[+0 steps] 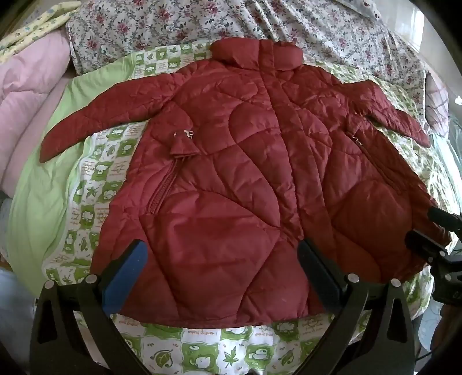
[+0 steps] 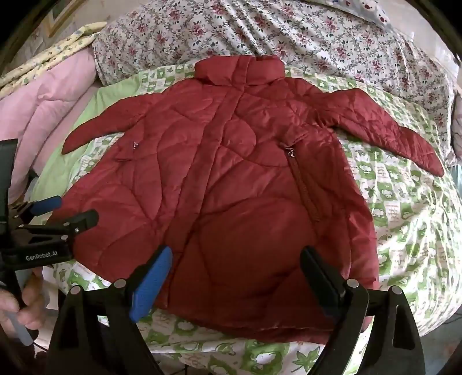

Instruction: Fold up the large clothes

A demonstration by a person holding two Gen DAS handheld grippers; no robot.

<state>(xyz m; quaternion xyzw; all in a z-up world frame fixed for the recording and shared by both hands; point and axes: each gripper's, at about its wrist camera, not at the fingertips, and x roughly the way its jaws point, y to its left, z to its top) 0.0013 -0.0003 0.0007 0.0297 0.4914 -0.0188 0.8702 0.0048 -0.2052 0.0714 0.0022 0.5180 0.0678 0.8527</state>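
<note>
You had the red quilted jacket point(image 1: 231, 184) lying flat and front-up on the green-and-white patterned sheet point(image 1: 95, 173), collar point(image 1: 254, 54) at the far end, hem point(image 1: 231, 314) nearest you, and both sleeves spread out to the left and right. A floral quilt point(image 1: 173, 23) lay bunched beyond the collar and a pink blanket point(image 1: 29, 86) lay on the far left.

Your left gripper point(image 1: 222, 271) was spread wide, its blue pad and black pad standing apart above the near left part of the hem, pinching nothing. Your right gripper point(image 2: 234, 277) was likewise spread over the near right part of the hem, also empty.

The jacket looked padded and puffy, so it probably was light but springy, likely to bounce back open after a fold. Its shell had a slight sheen, which suggested slick fabric that could slide out of a shallow pinch. The stitched seams and edges looked like the firmest places to take hold, since the puffed panels would compress and slip. The left sleeve point(image 1: 95, 121) and right sleeve point(image 2: 389, 132) were best taken near the cuffs, and the body at the hem corners or the shoulder seams. You needed a deep bite across an edge, and the zip pulls at the pockets point(image 2: 290, 151) were worth avoiding.
</note>
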